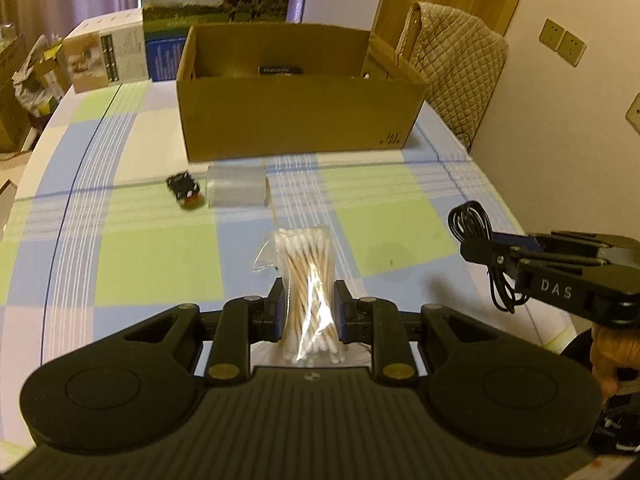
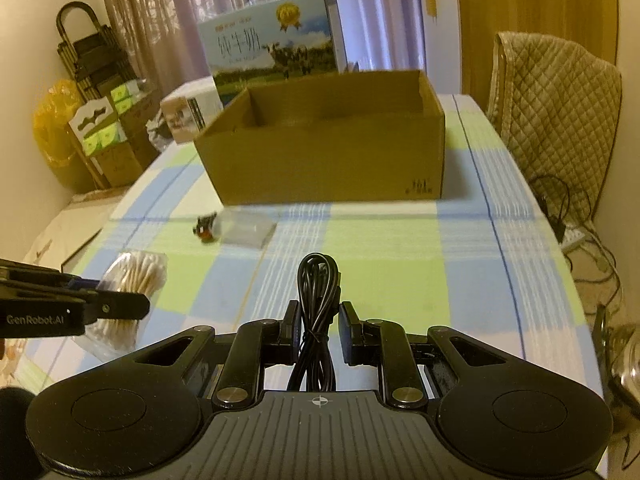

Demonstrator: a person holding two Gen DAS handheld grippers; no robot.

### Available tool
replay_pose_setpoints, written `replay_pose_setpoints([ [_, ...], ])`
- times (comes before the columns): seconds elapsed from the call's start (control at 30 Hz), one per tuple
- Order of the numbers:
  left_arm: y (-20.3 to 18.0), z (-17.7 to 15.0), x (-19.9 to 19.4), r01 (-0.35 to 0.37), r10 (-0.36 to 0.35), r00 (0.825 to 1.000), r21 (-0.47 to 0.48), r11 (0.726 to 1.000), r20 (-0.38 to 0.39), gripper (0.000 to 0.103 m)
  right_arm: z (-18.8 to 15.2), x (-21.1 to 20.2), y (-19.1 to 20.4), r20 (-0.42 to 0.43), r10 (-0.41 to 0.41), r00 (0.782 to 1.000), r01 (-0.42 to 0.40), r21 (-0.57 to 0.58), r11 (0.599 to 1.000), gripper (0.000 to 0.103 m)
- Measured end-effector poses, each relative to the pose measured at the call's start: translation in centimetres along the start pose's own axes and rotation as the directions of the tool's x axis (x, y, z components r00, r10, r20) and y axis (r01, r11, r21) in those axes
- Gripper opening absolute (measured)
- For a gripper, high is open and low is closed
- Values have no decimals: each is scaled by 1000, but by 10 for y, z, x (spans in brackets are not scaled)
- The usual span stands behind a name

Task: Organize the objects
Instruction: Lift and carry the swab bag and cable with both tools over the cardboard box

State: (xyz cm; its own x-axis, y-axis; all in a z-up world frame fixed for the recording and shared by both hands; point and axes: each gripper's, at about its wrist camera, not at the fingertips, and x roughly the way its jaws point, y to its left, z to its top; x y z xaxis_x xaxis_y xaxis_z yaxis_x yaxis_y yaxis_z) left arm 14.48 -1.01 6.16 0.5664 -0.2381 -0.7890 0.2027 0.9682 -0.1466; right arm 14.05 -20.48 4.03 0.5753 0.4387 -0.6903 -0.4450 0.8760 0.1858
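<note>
Both our grippers loaded, held above the checked tablecloth [image 1: 152, 264] short of the cardboard box [image 1: 300, 120]

Item one: our left gripper [image 1: 308, 308] is clenched on a clear bag of cotton swabs [image 1: 308, 276], fingers pressing its sides. Item two: our right gripper [image 2: 319, 326] is clamped around a tied bundle of black cable [image 2: 318, 288], its loop standing up past the fingertips. Still lying on the cloth, just in front of the open box: a small black toy car [image 1: 185, 191] and, touching or just beside it, a clear plastic case [image 1: 237, 191]. Inside the box we see one dark flat item [image 1: 280, 69], too blurred to name. Behind the box stands a milk carton case [image 2: 276, 46]
</note>
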Motion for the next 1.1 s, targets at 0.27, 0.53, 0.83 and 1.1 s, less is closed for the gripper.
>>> replay_pose_setpoints([
  [0.27, 4, 27, 5, 9, -9, 1000, 28, 1000, 17, 19, 41, 2, -9, 33, 8, 999, -8, -6, 1000, 16],
  [0.53, 13, 62, 16, 24, -25, 1000, 60, 998, 16, 19, 82, 17, -28, 32, 5, 999, -5, -7, 1000, 16],
  [0.83, 29, 135, 20, 39, -43, 998, 82, 996, 46, 19, 141, 40, -47, 26, -9, 1000, 9, -19, 1000, 16],
  [1.1, 44, 196, 30, 20, -25, 997, 70, 997, 72, 19, 185, 64, -55, 19, -28, 999, 29, -55, 998, 16],
])
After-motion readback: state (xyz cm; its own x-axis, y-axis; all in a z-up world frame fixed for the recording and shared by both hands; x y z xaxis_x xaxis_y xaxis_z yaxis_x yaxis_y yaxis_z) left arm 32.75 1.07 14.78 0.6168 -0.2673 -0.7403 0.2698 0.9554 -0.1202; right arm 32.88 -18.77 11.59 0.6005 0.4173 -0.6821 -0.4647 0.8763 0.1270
